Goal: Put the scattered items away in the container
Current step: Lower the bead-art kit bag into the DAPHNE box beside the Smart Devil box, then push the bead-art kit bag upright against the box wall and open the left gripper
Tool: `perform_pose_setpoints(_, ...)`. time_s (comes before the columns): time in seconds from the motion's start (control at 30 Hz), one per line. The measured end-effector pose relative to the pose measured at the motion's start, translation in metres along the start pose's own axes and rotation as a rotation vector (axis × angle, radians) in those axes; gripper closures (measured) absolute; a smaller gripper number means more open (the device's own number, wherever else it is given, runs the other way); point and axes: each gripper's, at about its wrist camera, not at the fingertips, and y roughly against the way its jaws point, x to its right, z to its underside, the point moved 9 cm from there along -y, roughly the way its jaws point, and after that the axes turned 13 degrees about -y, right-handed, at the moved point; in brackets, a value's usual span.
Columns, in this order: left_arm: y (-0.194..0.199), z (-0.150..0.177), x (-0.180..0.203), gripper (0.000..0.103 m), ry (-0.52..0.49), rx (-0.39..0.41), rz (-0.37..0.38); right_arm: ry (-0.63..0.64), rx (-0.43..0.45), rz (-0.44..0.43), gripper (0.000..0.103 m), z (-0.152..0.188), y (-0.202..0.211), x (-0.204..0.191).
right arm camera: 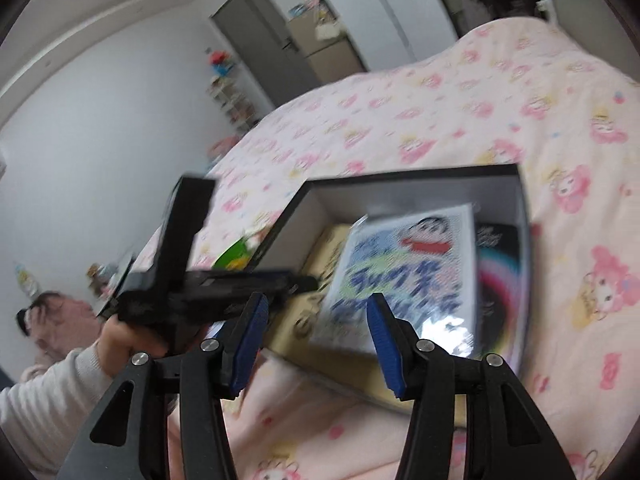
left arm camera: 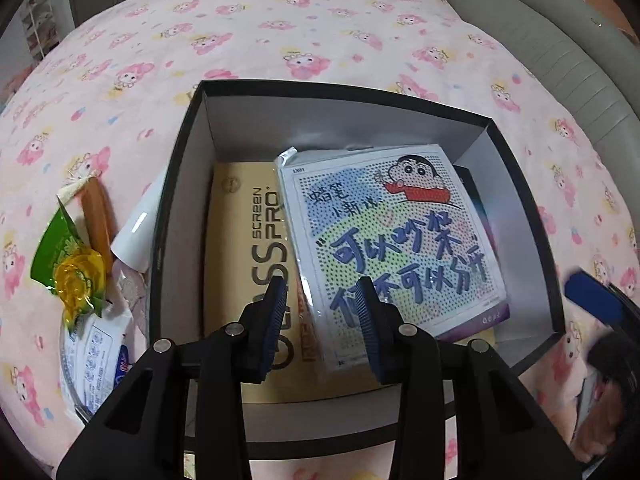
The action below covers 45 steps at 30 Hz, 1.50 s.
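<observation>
Left wrist view, container: the black box (left arm camera: 520, 184) fills the middle of the frame on the pink bedsheet (left arm camera: 280, 32), its top uncovered.
Left wrist view, already inside: a bead-art kit (left arm camera: 394, 236) in plastic wrap lies tilted, overlapping a tan screen-protector pack (left arm camera: 244, 240); a dark packet (left arm camera: 476, 196) shows under its right edge.
Left wrist view, left to tidy: at the left of the frame, outside the box wall, sit a sausage stick (left arm camera: 96, 212), a green-and-yellow snack packet (left arm camera: 68, 264), a white card (left arm camera: 138, 228) and a tissue pack (left arm camera: 96, 356) lower down.
Left wrist view, left gripper (left arm camera: 322, 320): bottom centre, over the box, fingers moderately apart with nothing between them.
Right wrist view, right gripper (right arm camera: 318, 344): bottom centre, outside the box's near edge, fingers wide and empty; the picture is blurred.
Right wrist view, box: the same contents show at centre right, with the green packet just past its left wall.
Progress: judging by this, roughly half done; at least four things wait on the sheet.
</observation>
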Motion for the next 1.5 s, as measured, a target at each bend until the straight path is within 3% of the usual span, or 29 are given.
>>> perform_pose_setpoints(0.13,-0.005,0.002,0.004,0.062,-0.008,-0.024,-0.001,-0.060,0.001,0.206,0.055,-0.005,-0.026,0.040)
perform_pose_setpoints(0.27,-0.011,0.008,0.002,0.062,0.018,-0.055,0.002,-0.103,-0.029,0.220,0.046,-0.015,-0.051,0.049)
perform_pose_setpoints(0.43,-0.012,0.010,-0.001,0.062,-0.015,-0.061,-0.026,-0.052,-0.083,0.323,0.045,-0.012,-0.074,0.051)
perform_pose_setpoints(0.57,-0.026,0.011,-0.006,0.062,0.027,-0.095,-0.018,-0.022,-0.143,0.382,0.044,-0.002,-0.087,0.060)
perform_pose_setpoints(0.67,-0.032,0.012,-0.005,0.062,0.036,-0.114,-0.012,-0.024,-0.164,0.340,0.040,0.002,-0.087,0.056)
perform_pose_setpoints(0.77,-0.032,0.016,-0.009,0.063,0.052,-0.129,-0.007,-0.080,-0.239,0.154,0.039,0.010,-0.093,0.040)
perform_pose_setpoints(0.83,-0.031,0.019,-0.015,0.062,0.065,-0.133,0.001,-0.093,-0.266,0.104,0.041,0.013,-0.096,0.036)
perform_pose_setpoints(1.0,-0.020,0.010,-0.004,0.061,0.001,-0.096,0.037,-0.068,-0.097,0.288,0.044,-0.014,-0.060,0.054)
perform_pose_setpoints(1.1,-0.019,-0.006,0.025,0.049,-0.083,-0.086,0.069,-0.081,-0.007,0.277,0.042,-0.033,-0.027,0.052)
perform_pose_setpoints(1.17,-0.024,-0.013,0.046,0.048,-0.124,-0.096,0.098,-0.080,0.022,0.271,0.041,-0.039,-0.018,0.051)
perform_pose_setpoints(1.27,-0.033,-0.018,0.071,0.048,-0.161,-0.118,0.109,-0.114,-0.009,0.236,0.040,-0.038,-0.026,0.057)
perform_pose_setpoints(1.37,-0.039,-0.023,0.089,0.047,-0.174,-0.118,0.132,-0.140,-0.043,0.259,0.040,-0.035,-0.038,0.065)
perform_pose_setpoints(1.5,-0.049,-0.026,0.080,0.044,-0.138,-0.166,0.062,-0.146,-0.043,0.276,0.040,-0.037,-0.037,0.066)
